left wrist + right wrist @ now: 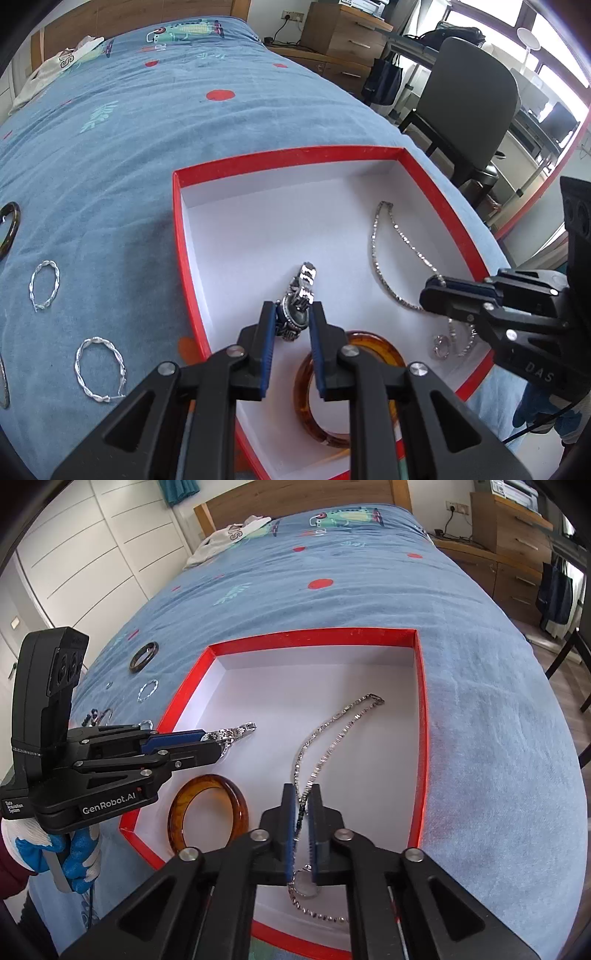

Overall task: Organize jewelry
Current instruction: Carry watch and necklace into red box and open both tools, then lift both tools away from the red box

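- progress: red box [177, 221] on the bed [110, 147] holds one amber bangle [207, 812], one silver necklace [332, 731] and one watch [299, 306].
- left hand-held gripper [291, 325] is closed on the watch, low inside the box.
- right hand-held gripper [301, 812] is nearly closed on the necklace chain.
- left outside: two twisted silver hoops [44, 284], one dark bangle [144, 657], possibly smaller pieces, indistinct.

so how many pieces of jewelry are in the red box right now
3. An amber bangle lies near the front, a silver watch is held in the left gripper and a silver chain necklace in the right gripper. None seems hidden.
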A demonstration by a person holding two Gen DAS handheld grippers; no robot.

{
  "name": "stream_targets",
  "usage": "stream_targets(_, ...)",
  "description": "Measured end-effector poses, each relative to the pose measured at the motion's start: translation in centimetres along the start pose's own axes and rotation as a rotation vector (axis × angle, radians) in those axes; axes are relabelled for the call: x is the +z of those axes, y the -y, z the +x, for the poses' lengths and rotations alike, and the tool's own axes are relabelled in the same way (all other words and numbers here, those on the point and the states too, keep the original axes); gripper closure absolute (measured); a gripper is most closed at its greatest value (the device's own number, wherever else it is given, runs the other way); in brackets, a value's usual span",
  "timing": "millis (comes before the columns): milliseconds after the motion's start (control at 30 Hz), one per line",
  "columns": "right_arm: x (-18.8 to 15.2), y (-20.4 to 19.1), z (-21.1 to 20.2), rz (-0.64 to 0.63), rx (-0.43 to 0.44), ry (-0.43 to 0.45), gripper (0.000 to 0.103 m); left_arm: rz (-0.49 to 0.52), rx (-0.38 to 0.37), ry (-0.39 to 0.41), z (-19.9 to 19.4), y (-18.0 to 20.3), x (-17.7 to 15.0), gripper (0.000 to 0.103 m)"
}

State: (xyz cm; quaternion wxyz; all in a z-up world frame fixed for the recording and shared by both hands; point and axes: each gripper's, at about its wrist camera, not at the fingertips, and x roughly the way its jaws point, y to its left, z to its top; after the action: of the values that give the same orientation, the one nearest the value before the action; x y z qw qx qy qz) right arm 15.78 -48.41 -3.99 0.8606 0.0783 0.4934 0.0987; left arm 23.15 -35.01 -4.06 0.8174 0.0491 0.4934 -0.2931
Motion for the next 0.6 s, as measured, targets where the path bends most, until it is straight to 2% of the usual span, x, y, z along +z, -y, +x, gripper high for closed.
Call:
stream_targets(67,0.0,-0.3,-0.3,-0.015,-0.005,0.001,0.072,-0.005,-0.005,-0.004,-0.1,0.1,-0.1,0.083)
stream_targets(100,0.0,-0.4,-0.4,-0.019,-0.008,0.001,0.069,-0.005,-0.008,-0.007,-0.2,0.2,-0.1,0.081)
stream_targets(200,-0.2,-0.5,-1.0,-0.024,-0.016,0.004,0.069,0.0,-0.002,-0.003,-0.6,0.5,-0.3,0.076)
stream_targets(467,-0.6,-0.8,-4.1,-0.02,-0.04,0.039,0.069,0.019,0.003,0.032,-3.6,1.4,-0.8,0.075)
stream_targets(533,-0.8,-1.0,-5.1,-0.018,-0.047,0.05,0.068,0.027,0.008,0.048,-4.8,1.7,-1.1,0.072)
stream_targets(600,-1.1,-1.4,-6.0,-0.018,-0.052,0.061,0.068,0.035,0.019,0.064,-6.1,2.1,-1.6,0.065)
